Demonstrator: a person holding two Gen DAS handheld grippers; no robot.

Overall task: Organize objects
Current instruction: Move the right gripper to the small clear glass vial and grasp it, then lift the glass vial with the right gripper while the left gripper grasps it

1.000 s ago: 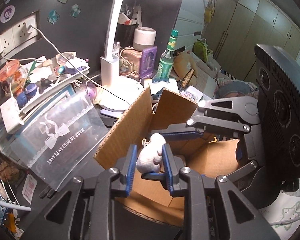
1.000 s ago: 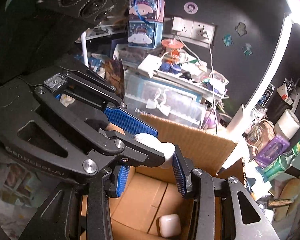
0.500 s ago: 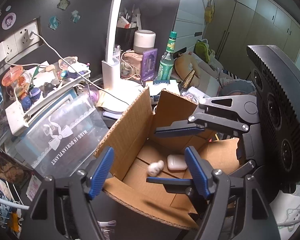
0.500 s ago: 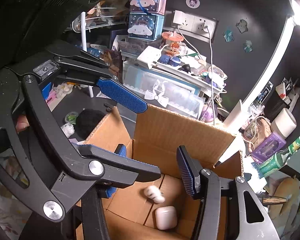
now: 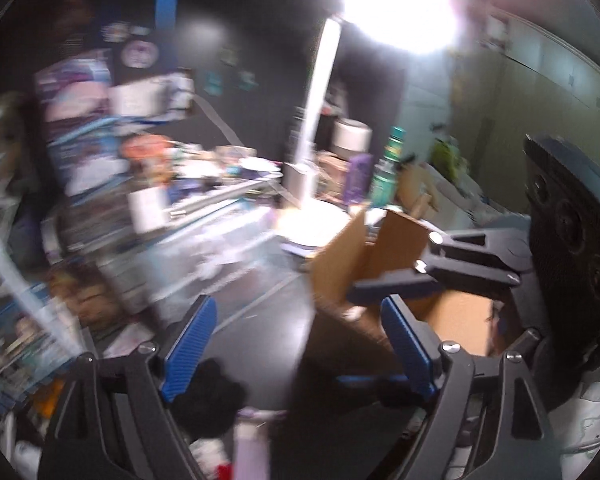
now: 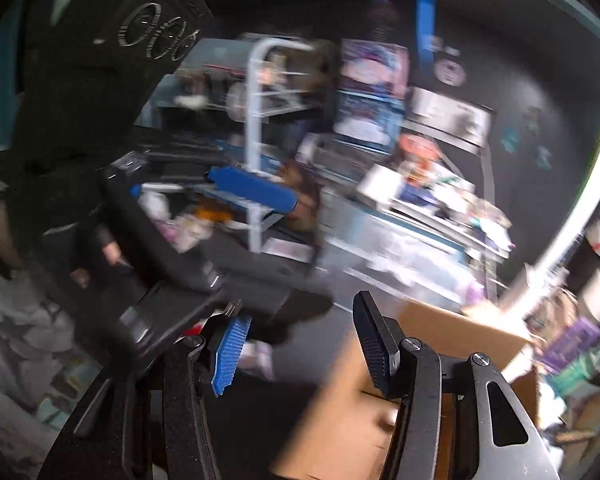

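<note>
Left wrist view: left gripper (image 5: 296, 344), jaws opening and empty, hangs over the dark desk beside the brown corrugated cardboard box (image 5: 364, 256). Right gripper (image 6: 296, 352) stands apart, empty. The box looks light and stiff-walled but crushable; grip a flap edge.

The left gripper (image 5: 296, 344) let go of the small white toy & its jaws are opening, nothing between them now. It swung off the cardboard box (image 5: 364, 256) to the dark desk (image 5: 260, 320); box sits to its right. The right gripper (image 6: 300, 344) opened a bit too, empty, & slid left, so the box is under its right finger only. Both views went blurry.
</note>
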